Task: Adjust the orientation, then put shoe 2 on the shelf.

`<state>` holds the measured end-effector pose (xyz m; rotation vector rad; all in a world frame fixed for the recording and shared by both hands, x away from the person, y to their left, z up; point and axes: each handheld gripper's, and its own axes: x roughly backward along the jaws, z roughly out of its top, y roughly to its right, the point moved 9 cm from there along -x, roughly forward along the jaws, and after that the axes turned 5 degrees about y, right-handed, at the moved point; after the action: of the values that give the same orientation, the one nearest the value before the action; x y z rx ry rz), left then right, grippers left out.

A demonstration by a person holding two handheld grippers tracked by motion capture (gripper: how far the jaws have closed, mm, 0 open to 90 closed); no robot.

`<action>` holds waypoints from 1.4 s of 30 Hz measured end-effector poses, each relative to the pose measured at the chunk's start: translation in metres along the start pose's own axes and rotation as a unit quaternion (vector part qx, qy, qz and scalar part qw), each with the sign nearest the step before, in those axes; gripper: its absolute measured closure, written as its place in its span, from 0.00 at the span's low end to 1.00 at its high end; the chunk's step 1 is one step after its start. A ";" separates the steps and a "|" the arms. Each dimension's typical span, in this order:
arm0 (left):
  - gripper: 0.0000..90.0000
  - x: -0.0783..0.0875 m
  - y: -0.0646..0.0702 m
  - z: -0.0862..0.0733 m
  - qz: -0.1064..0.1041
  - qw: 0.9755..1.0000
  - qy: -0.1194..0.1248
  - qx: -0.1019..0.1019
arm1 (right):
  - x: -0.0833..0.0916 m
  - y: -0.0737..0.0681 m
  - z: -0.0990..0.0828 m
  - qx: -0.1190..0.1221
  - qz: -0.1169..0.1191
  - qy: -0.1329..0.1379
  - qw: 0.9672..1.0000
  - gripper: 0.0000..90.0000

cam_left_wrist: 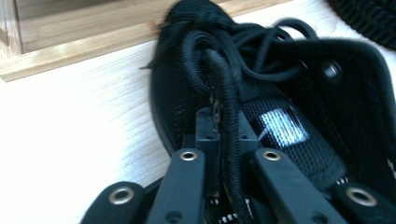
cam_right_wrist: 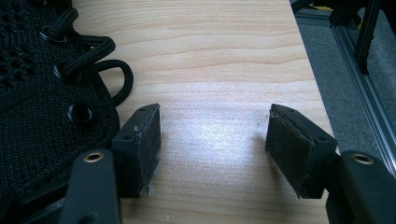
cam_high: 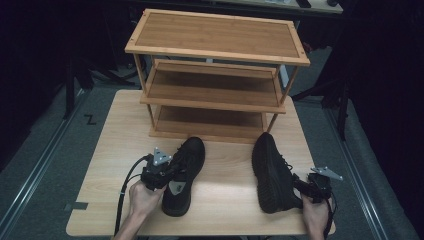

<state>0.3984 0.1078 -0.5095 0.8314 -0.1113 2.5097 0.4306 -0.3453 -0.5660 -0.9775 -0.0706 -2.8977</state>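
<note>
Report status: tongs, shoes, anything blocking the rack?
Left tongs shut on left shoe collar. Right tongs open, beside right shoe, which lies on its side. Nothing between shoes and rack.

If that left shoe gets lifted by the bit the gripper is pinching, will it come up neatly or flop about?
Probably flop a little: the left hand-held gripper is shut on the soft collar edge of the left shoe, so the knit fabric may stretch. The toe would likely dangle. The loose laces could swing and snag.
</note>
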 end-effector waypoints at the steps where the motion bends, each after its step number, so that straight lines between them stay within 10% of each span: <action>1: 0.97 0.000 0.001 0.000 -0.003 1.000 0.002 0.002 | 0.000 0.000 0.000 0.000 0.000 0.000 1.000 0.40; 42: 0.98 -0.027 0.017 0.052 -0.029 0.999 0.023 -0.003 | 0.000 -0.001 0.000 0.004 0.006 0.000 1.000 0.39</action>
<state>0.4374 0.0698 -0.4815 0.7636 -0.0783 2.4719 0.4303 -0.3438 -0.5660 -0.9720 -0.0750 -2.8840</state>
